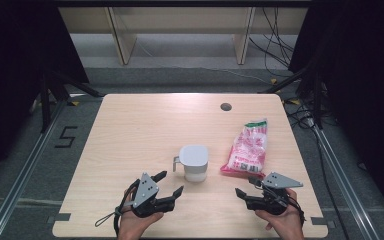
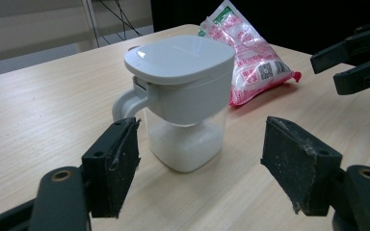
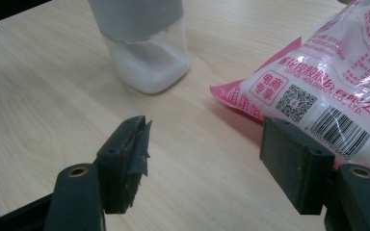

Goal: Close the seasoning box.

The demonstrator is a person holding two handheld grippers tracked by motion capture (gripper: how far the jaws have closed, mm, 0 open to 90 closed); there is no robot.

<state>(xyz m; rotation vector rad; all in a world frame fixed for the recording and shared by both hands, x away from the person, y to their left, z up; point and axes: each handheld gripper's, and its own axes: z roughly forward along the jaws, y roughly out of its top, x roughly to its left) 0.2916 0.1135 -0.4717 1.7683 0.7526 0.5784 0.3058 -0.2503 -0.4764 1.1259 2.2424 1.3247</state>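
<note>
A clear container [image 1: 194, 164] with a white lid and a side handle stands near the table's middle front; white powder fills its bottom [image 2: 185, 144] [image 3: 147, 70]. To its right lies a pink and white printed bag [image 1: 247, 149] [image 2: 248, 53] [image 3: 327, 82]. My left gripper [image 1: 170, 183] [image 2: 200, 163] is open just in front and left of the container, jaws pointing at it with nothing between them. My right gripper [image 1: 246, 186] [image 3: 207, 161] is open close in front of the bag's near end, apart from it.
The wooden table [image 1: 145, 130] has a round cable hole [image 1: 225, 106] at its back right. Black frame legs and cables stand on the floor beyond it. A person's hands hold both grippers at the front edge.
</note>
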